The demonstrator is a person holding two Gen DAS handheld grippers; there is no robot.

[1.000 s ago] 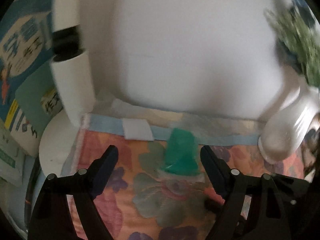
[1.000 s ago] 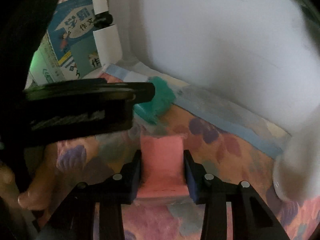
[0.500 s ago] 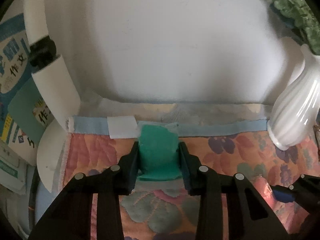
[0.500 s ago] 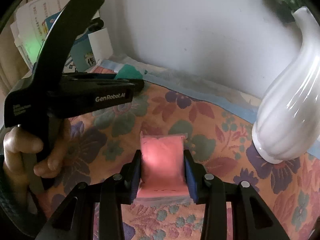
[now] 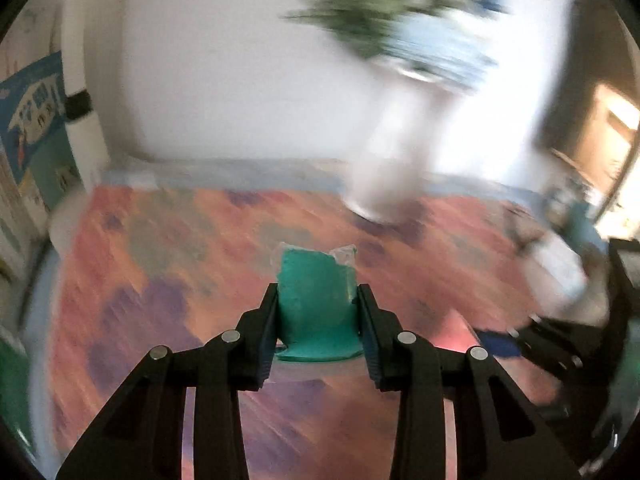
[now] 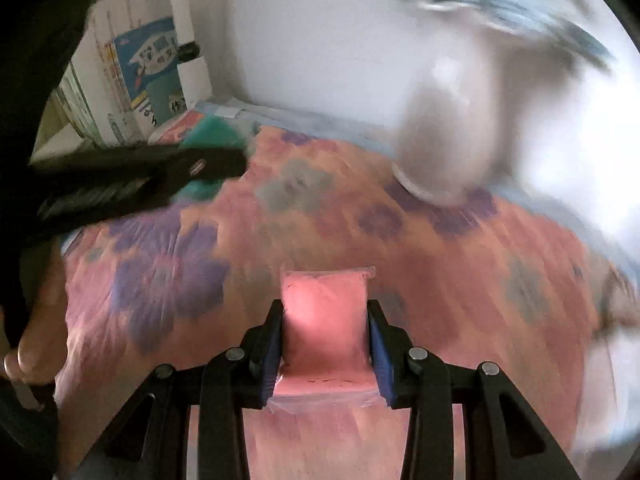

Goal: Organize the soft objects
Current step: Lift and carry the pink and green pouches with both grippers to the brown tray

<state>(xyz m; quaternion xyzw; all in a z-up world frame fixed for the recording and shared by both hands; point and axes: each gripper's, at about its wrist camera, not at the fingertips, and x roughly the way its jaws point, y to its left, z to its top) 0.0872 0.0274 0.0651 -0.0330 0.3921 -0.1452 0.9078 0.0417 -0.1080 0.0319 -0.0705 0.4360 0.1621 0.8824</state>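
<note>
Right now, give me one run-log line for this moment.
left tool: shut on green pouch | right tool: shut on pink pouch | surface: floral cloth | views: motion-blurred

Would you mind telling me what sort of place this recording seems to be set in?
Most likely a home, on a table or desk against a white wall: a floral quilted cloth covers the surface, a white vase with greenery stands on it, and children's books lean in the corner.

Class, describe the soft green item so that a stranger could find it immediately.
Start at the floral quilted cloth that covers the table below the white wall. Above it, the left tongs grip a teal-green soft packet in clear wrap. Its only lookalike, the pink soft packet in the right tongs, differs by colour.
</note>
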